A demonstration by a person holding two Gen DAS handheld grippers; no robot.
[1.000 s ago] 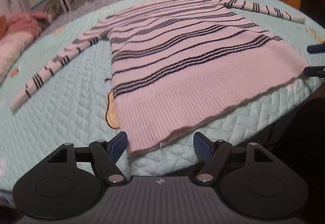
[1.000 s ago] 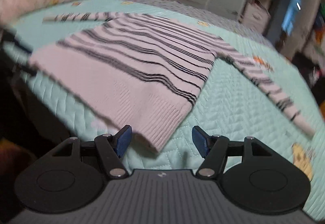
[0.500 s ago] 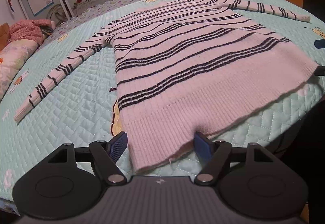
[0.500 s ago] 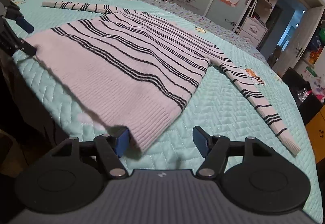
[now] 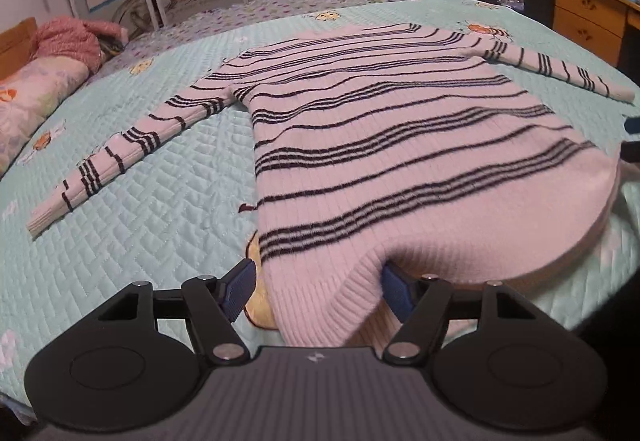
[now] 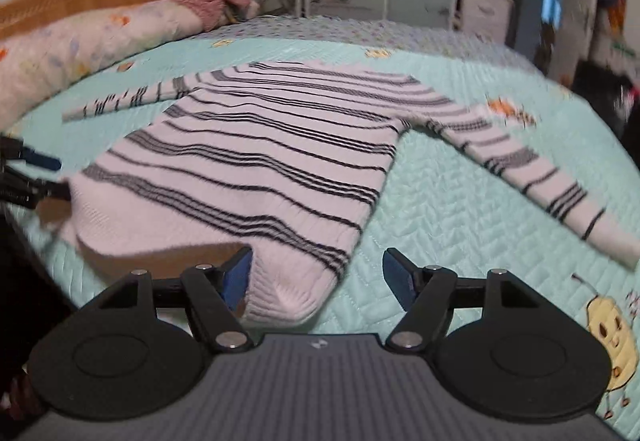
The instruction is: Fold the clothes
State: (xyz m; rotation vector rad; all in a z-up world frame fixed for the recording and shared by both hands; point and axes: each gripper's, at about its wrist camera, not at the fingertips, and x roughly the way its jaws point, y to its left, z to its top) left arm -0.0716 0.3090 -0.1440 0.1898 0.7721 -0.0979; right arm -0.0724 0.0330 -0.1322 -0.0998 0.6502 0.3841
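Lifted off the quilt (image 5: pixel 168 209) now: the sweater (image 5: pixel 400 145) hem, one corner in each claw. Left claw (image 5: pixel 316 291) wide, closing a little on its corner. Right claw (image 6: pixel 318 275) wide, opening; corner against one pad only. Probably to fold the hem up.

A fuzzy ribbed-knit sweater (image 5: pixel 400 161) lies on a quilted, stitched cotton-look bedspread (image 5: pixel 160 201); matt black plastic gripper (image 5: pixel 318 287) arms carry 2 ridged blue pads (image 5: pixel 236 287).
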